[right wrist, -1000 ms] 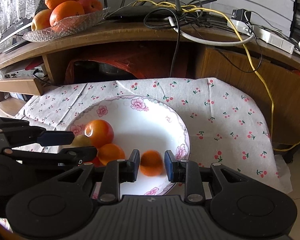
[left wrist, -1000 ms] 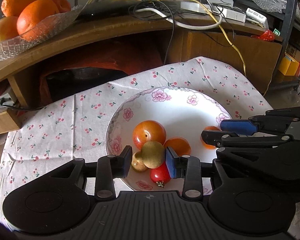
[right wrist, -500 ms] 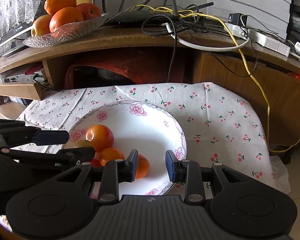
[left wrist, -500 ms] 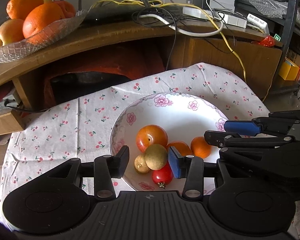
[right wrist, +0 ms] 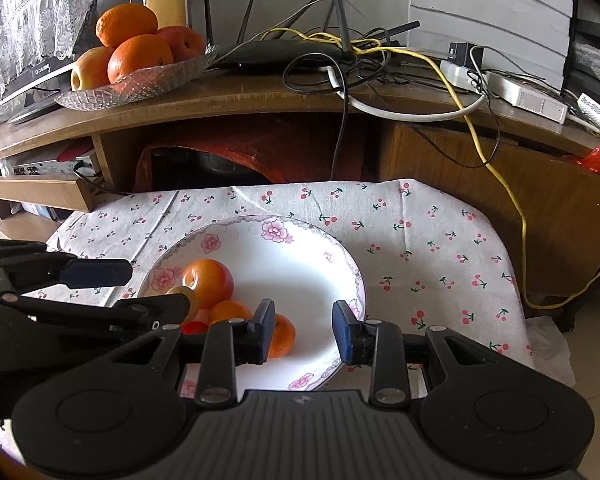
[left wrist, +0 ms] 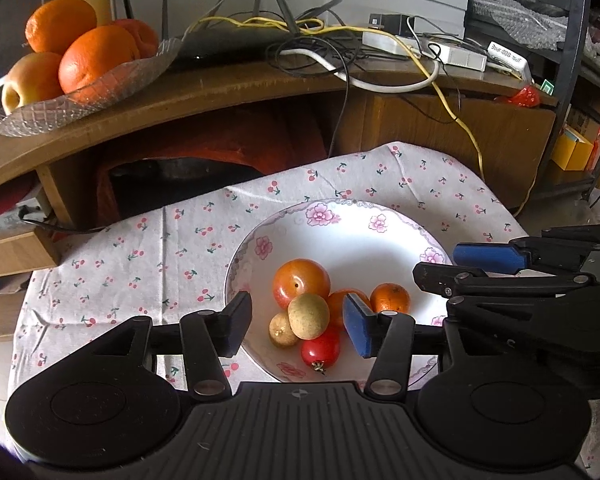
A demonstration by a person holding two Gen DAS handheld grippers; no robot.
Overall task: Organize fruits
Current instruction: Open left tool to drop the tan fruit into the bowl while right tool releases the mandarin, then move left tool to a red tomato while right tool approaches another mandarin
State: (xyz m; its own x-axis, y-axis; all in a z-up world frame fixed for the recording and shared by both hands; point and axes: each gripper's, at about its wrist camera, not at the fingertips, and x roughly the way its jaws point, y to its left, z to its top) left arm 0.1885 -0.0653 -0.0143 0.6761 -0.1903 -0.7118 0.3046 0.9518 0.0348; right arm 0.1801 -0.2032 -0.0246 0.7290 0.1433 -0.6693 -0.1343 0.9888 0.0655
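We see the left hand-held gripper [left wrist: 296, 326] hanging over the near side of the flowered plate [left wrist: 380, 240], its jaws spread wide and gripping nothing. Between its blue pads, but below them on the plate, sits the fruit pile: a large red-orange fruit [left wrist: 301, 283] at the back, a tan round fruit [left wrist: 309, 316] on top in front of it, a smaller tan fruit [left wrist: 281, 329] just to its left, and a cherry tomato [left wrist: 320, 351] nearest us. A small orange [left wrist: 390, 298] lies just to the right of the pile, and another orange fruit [left wrist: 338, 304] peeks out behind the right pad.

From the right wrist view, the right hand-held gripper [right wrist: 303, 332] is parted too, empty, with bare plate showing between its pads. The small orange sits partly hidden behind its left pad. The left tool's fingers reach in from the left edge, above the fruit pile.

The plate rests on a cherry-print cloth [right wrist: 420, 240] covering the table. Behind it, a wooden shelf [right wrist: 260, 100] carries a glass dish [right wrist: 140, 84] of oranges and apples, beside a tangle of cables [right wrist: 360, 68].
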